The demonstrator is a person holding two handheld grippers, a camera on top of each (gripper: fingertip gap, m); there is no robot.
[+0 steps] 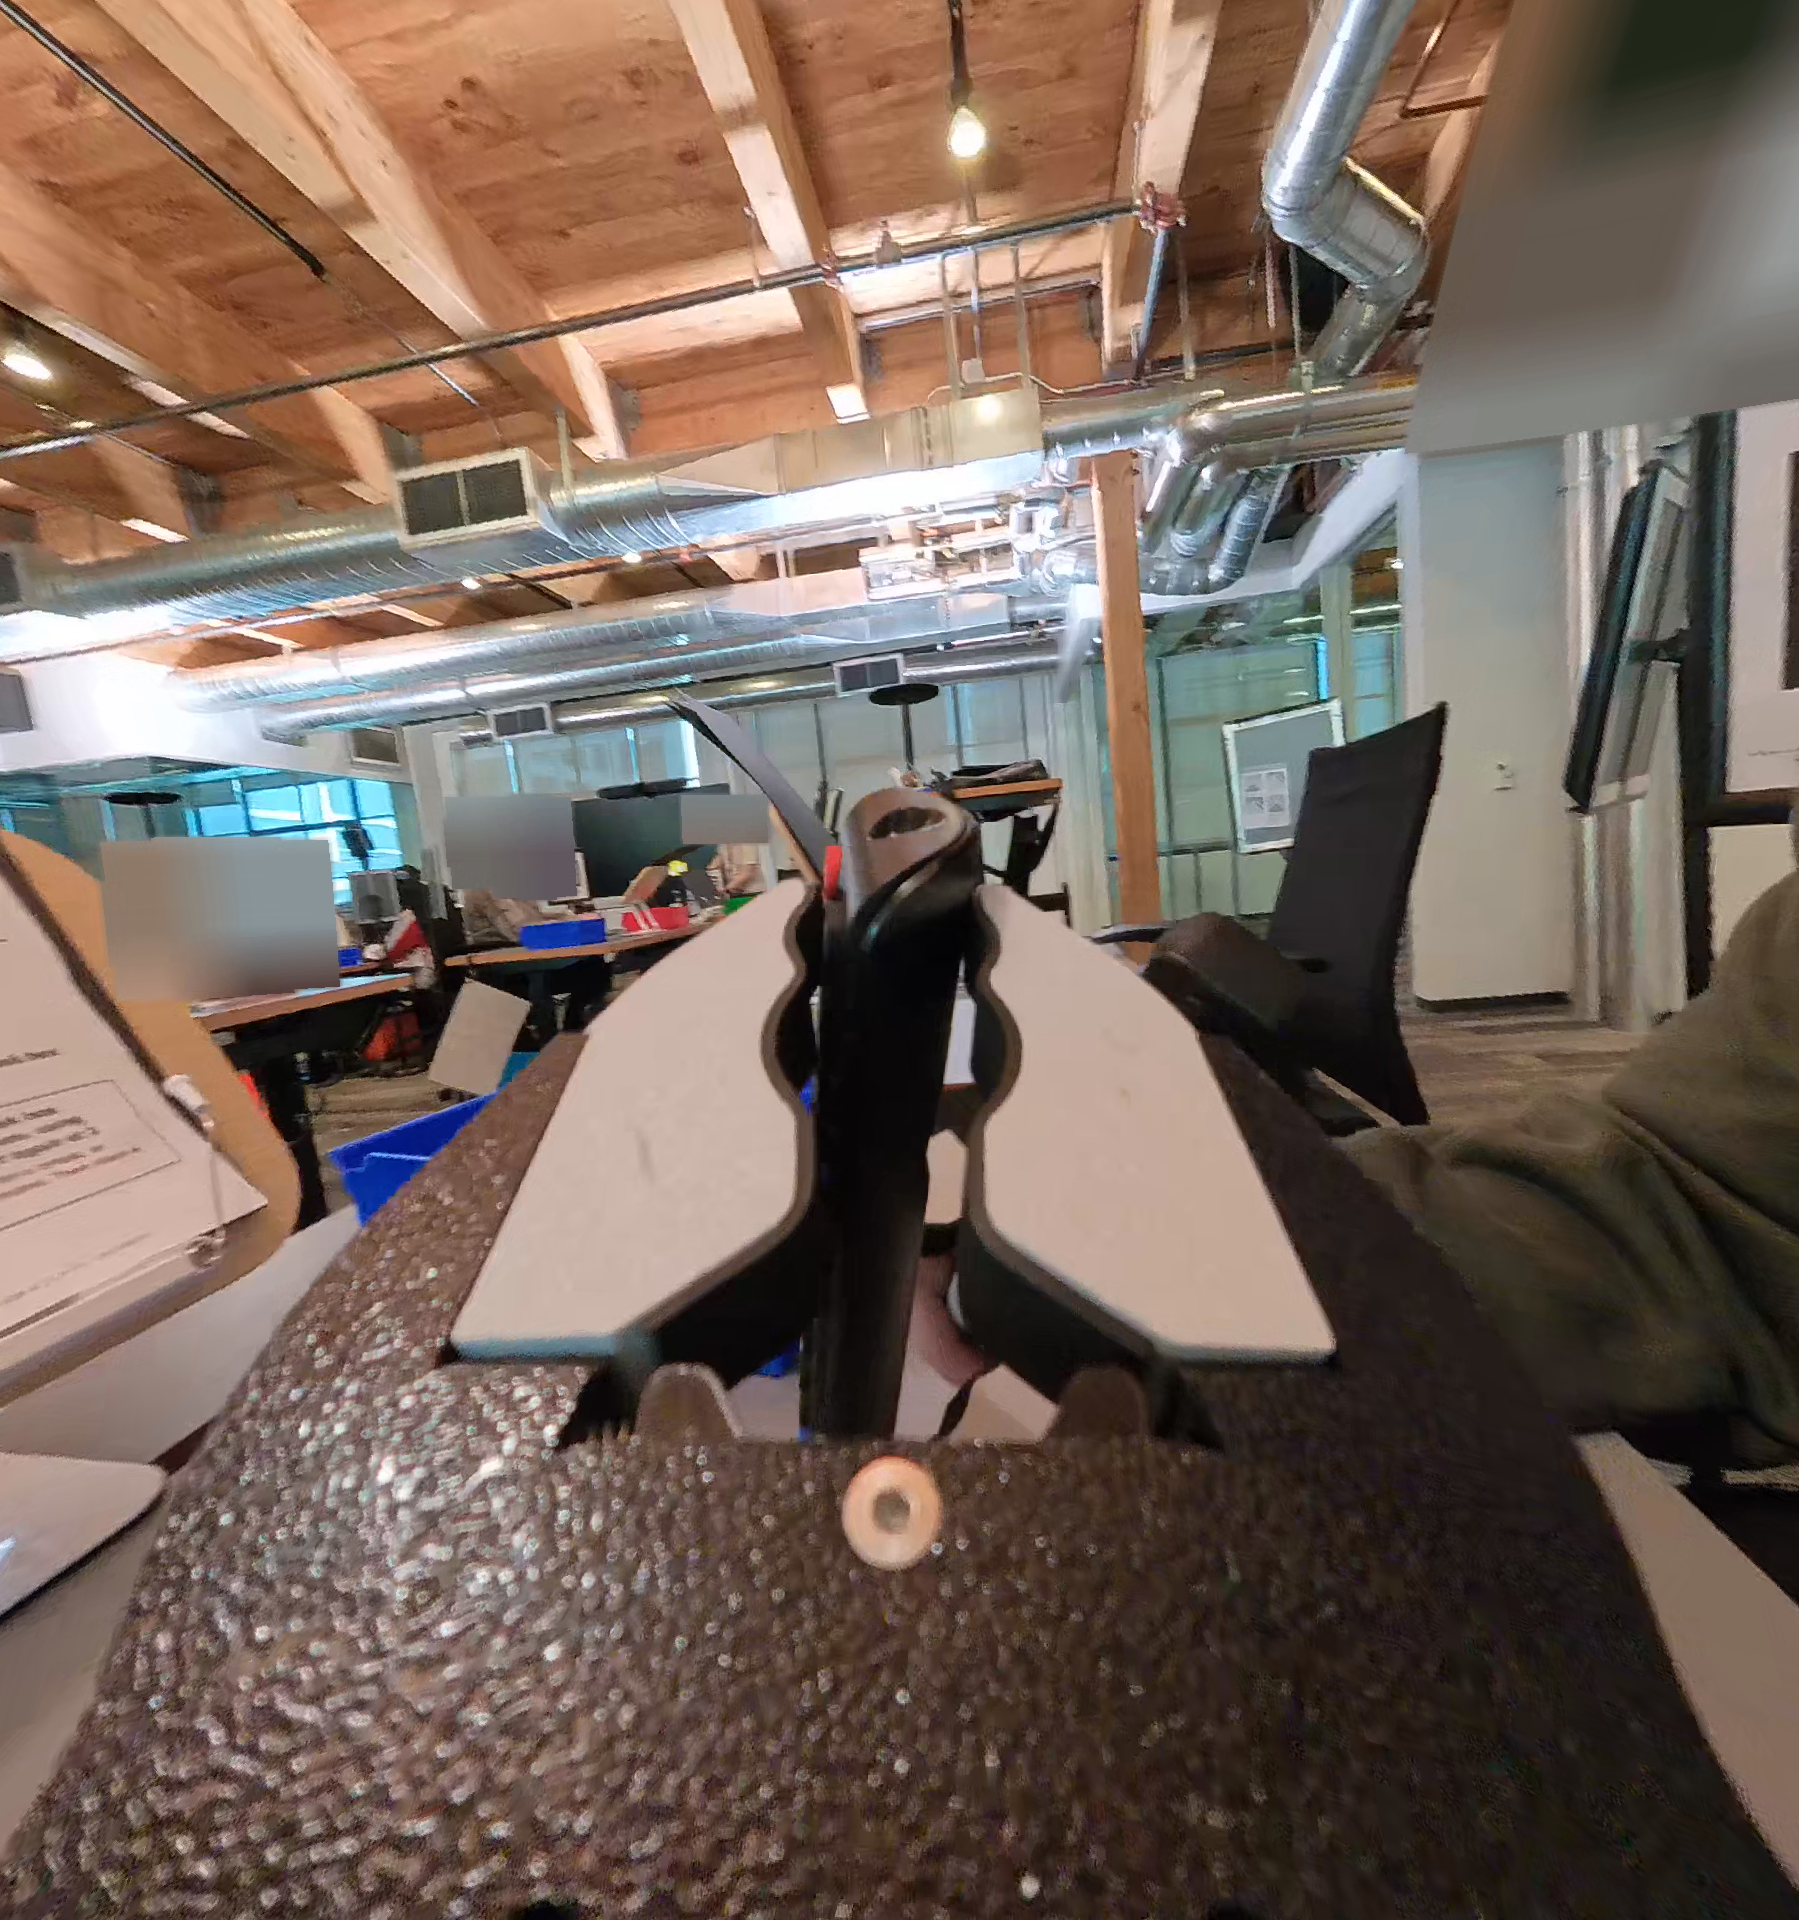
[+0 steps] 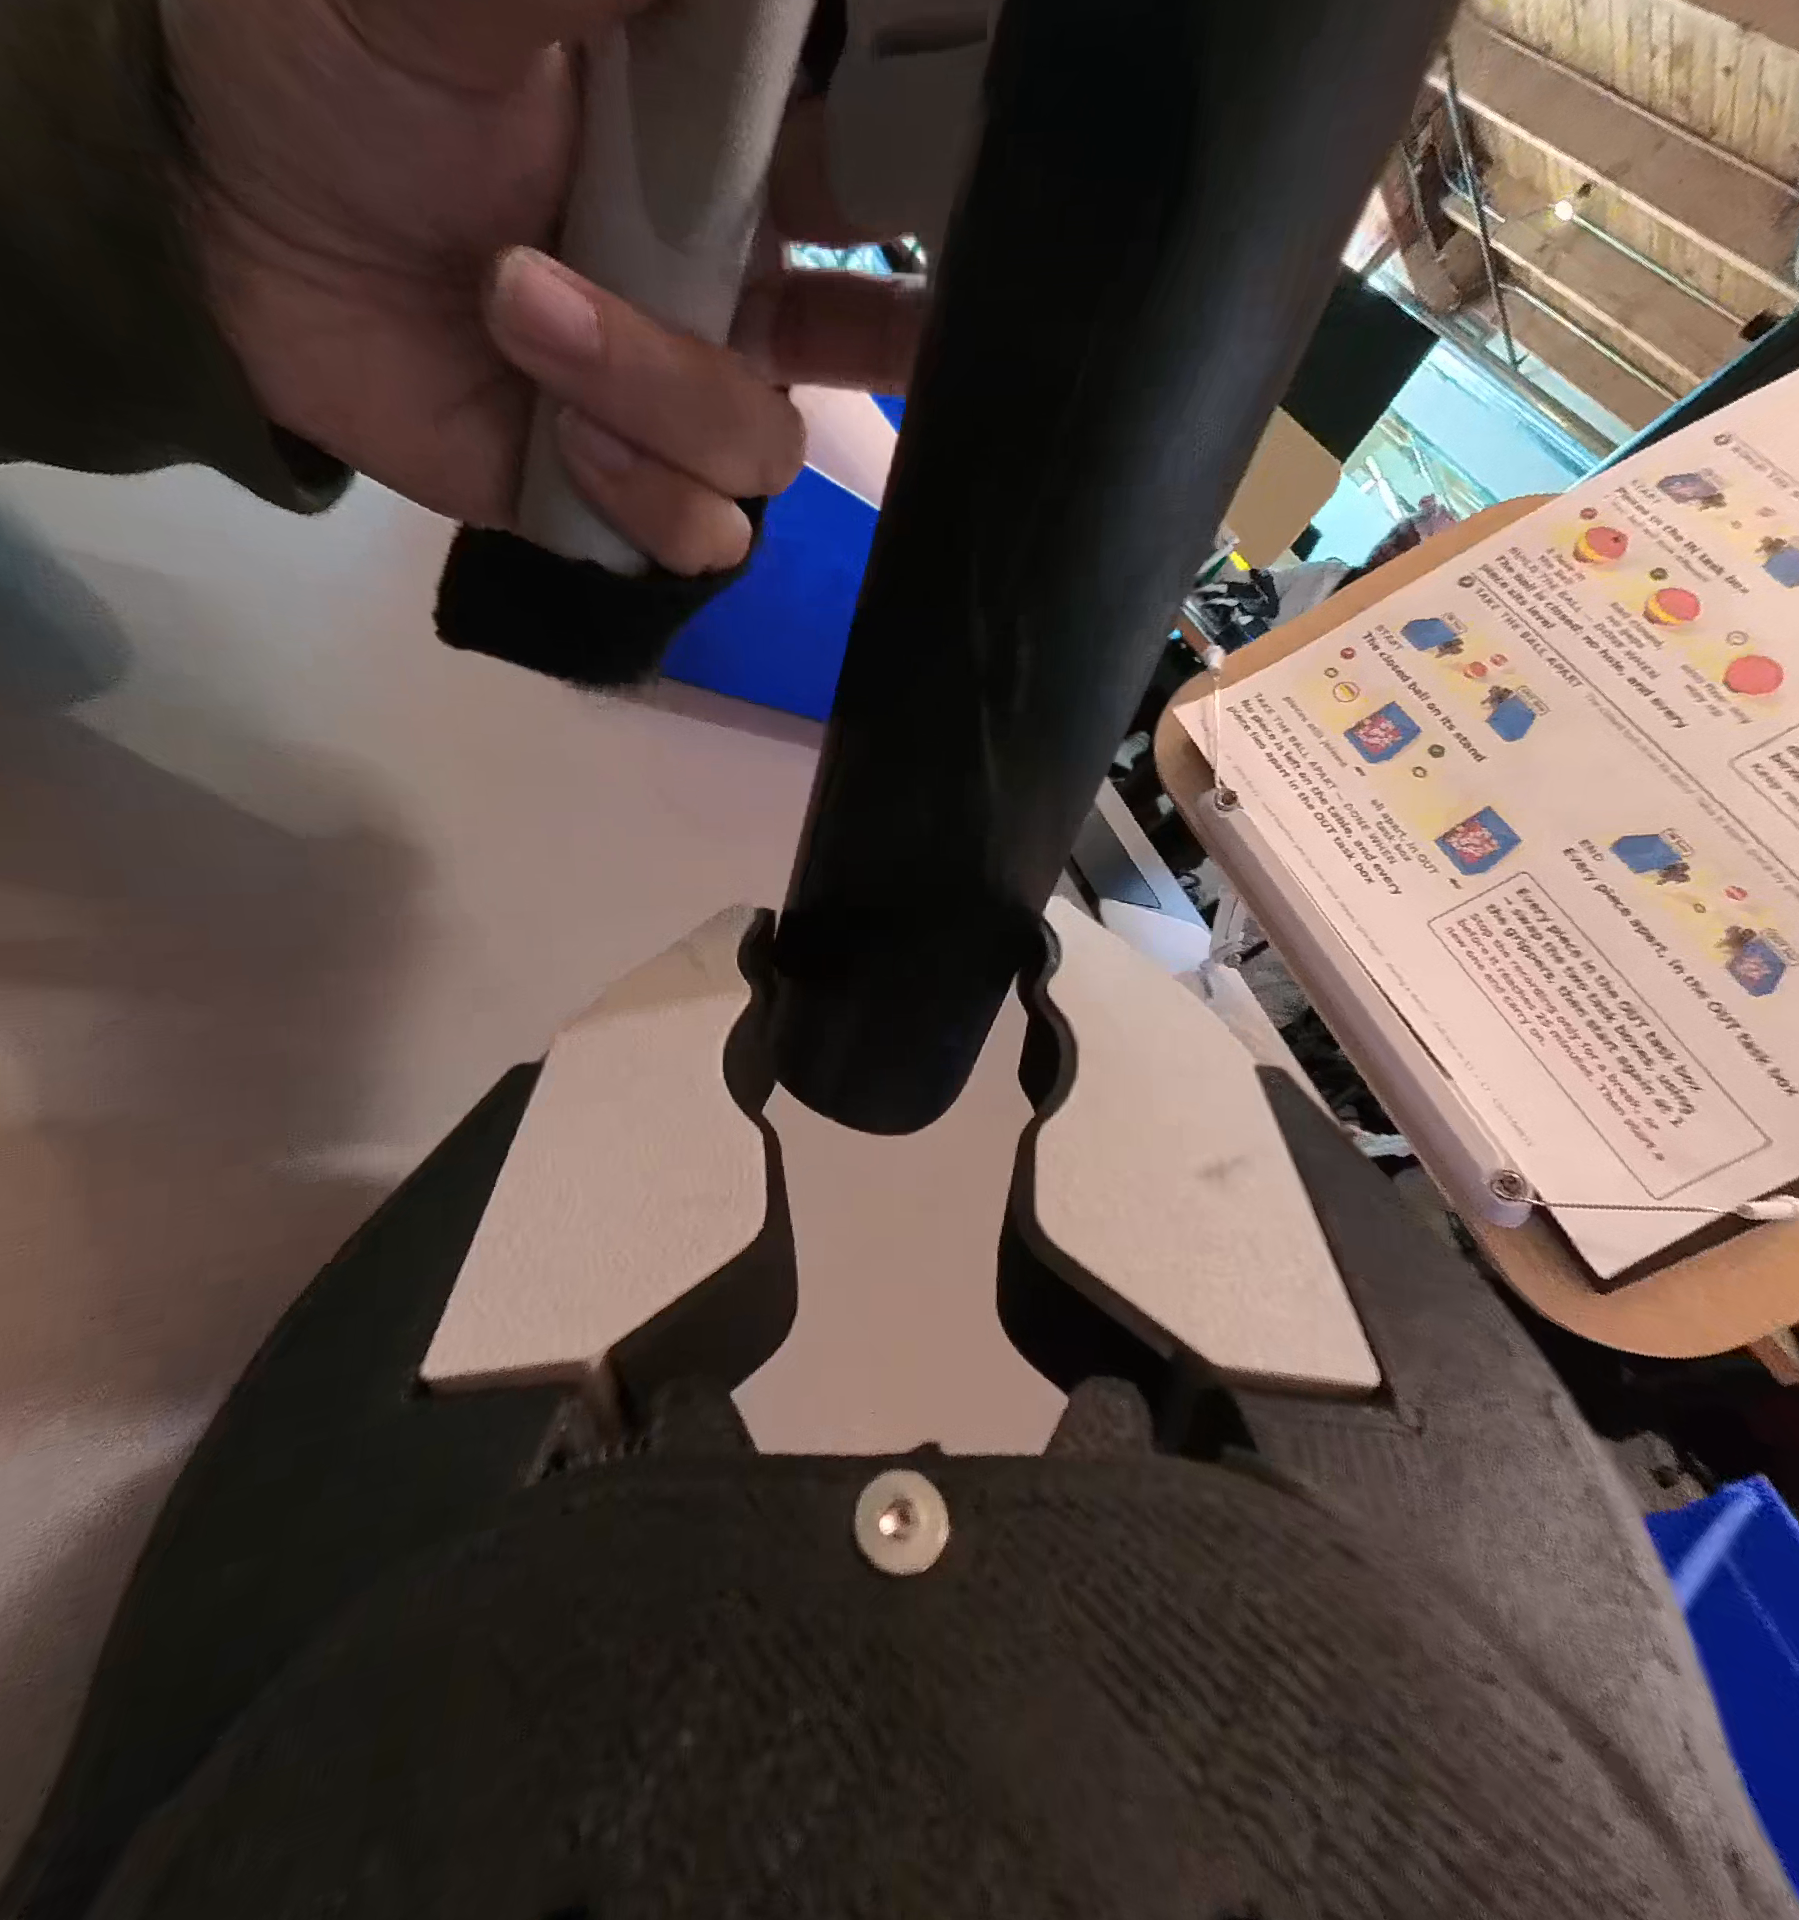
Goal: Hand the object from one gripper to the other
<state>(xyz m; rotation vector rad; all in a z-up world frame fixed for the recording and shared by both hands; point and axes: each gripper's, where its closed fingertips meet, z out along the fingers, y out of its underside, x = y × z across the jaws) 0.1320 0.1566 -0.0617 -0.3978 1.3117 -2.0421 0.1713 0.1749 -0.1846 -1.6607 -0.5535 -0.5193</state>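
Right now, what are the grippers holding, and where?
Both hold one black stick: the left gripper near its top end, the right gripper at its rounded bottom end.

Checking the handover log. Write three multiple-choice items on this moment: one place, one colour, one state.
1. In the right wrist view, the sheet lies: A) left B) right C) bottom centre.
2. The rod is: A) black B) red C) white.
3. The left gripper is: A) open, empty B) shut on the rod C) out of view.
Key: B, it runs along the right edge; A, it is dark along its whole length; B, both jaws press its sides.
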